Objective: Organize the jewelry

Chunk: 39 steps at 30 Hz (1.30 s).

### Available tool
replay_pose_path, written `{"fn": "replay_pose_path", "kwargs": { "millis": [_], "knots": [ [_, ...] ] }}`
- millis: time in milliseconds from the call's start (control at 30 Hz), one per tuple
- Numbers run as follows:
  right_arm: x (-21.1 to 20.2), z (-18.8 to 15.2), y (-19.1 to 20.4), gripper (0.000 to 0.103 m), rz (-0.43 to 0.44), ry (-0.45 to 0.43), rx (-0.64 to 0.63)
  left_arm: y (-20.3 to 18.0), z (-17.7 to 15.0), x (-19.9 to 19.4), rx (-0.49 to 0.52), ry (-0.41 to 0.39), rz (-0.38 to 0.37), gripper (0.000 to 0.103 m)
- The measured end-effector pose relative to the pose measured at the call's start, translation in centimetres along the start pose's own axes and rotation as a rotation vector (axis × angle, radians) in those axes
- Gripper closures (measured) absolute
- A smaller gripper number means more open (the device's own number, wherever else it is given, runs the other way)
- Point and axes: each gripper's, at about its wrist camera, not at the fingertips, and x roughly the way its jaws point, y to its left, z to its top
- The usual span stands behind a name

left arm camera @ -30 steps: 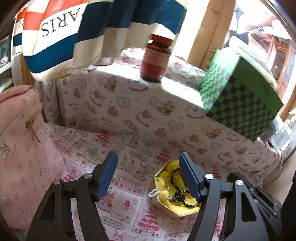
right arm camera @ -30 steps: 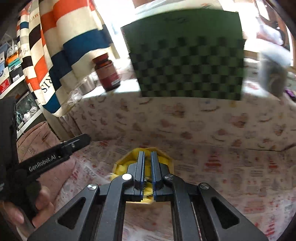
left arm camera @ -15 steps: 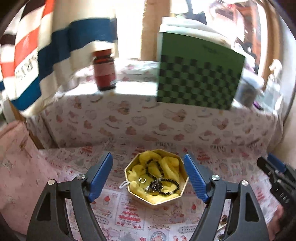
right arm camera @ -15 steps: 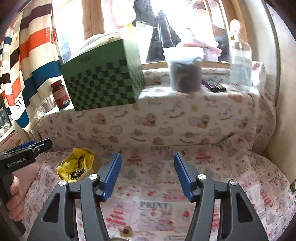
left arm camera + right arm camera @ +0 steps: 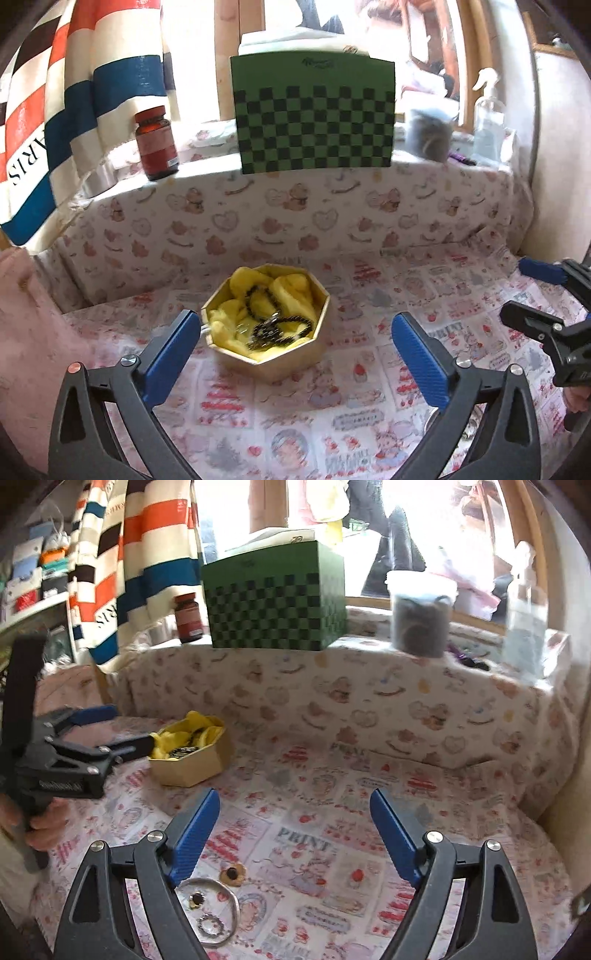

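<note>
My right hand-held gripper, jaws just spread wide and empty, is nearer the loose silver ring, lying below-left of it, right of the octagonal jewelry box.

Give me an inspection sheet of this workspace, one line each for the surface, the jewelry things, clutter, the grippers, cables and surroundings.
Surface: pink cartoon-print cloth over the work area and the ledge behind.
Job's things: gold octagonal box lined with yellow fabric, black bead strand inside; small clear round dish and a flower-shaped earring beside it, near the right jaws.
Clutter: brown pill bottle, green checkered box, lidded tub and clear bottle on the ledge.
Grippers: left hand-held gripper open, jaws either side of the box, just opening; right hand-held gripper open, nothing between, just opening.
Cables: nothing seen.
Surroundings: striped fabric hanging, bright window behind.
</note>
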Motion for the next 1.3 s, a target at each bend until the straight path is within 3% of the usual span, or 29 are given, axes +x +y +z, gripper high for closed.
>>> {"fn": "replay_pose_path", "kwargs": {
  "millis": [67, 167, 333, 500, 600, 667, 800, 1033, 1133, 1200, 1267, 1300],
  "knots": [
    [0.7, 0.0, -0.4, 0.017, -0.020, -0.004, 0.050, -0.1, -0.1, 0.4, -0.008, -0.014, 0.044, 0.000],
    [1.6, -0.3, -1.3, 0.017, 0.016, 0.000, 0.084, 0.4, -0.2, -0.3, -0.050, -0.068, 0.025, 0.000],
    [2.2, -1.2, -1.9, 0.017, 0.009, 0.086, 0.084, 0.4, -0.9, -1.5, -0.054, -0.120, 0.076, 0.000],
    [3.3, -2.0, -0.3, 0.017, 0.123, 0.244, 0.035, 0.3, -1.5, -2.1, -0.055, -0.191, 0.185, 0.000],
    [3.8, -2.8, 1.3, 0.026, 0.212, 0.328, 0.006, 1.4, -1.4, -3.0, -0.113, -0.222, 0.175, 0.000],
    [3.8, -3.4, 2.7, 0.026, 0.244, 0.358, -0.028, 1.7, -1.3, -3.5, -0.126, -0.247, 0.199, 0.000],
    [3.7, -4.7, 5.3, 0.026, 0.221, 0.380, -0.119, 1.8, -1.3, -3.8, -0.123, -0.265, 0.226, 0.000],
    [4.9, -5.3, 5.8, 0.026, 0.152, 0.379, -0.051, 1.7, -1.5, -5.2, -0.139, -0.345, 0.244, 0.000],
    [5.1, -5.7, 6.7, 0.026, 0.126, 0.383, -0.104, 1.4, -1.5, -5.9, -0.123, -0.382, 0.268, 0.000],
    [5.1, -6.0, 7.3, 0.026, 0.101, 0.372, -0.139, 1.5, -1.4, -6.1, -0.122, -0.372, 0.238, 0.000],
    [4.9, -6.2, 7.6, 0.030, 0.090, 0.355, -0.138, 1.5, -1.4, -6.2, -0.127, -0.369, 0.227, 0.000],
    [4.8, -6.3, 7.6, 0.040, 0.089, 0.350, -0.135, 1.4, -1.4, -6.2, -0.124, -0.369, 0.233, 0.000]
  ]
}}
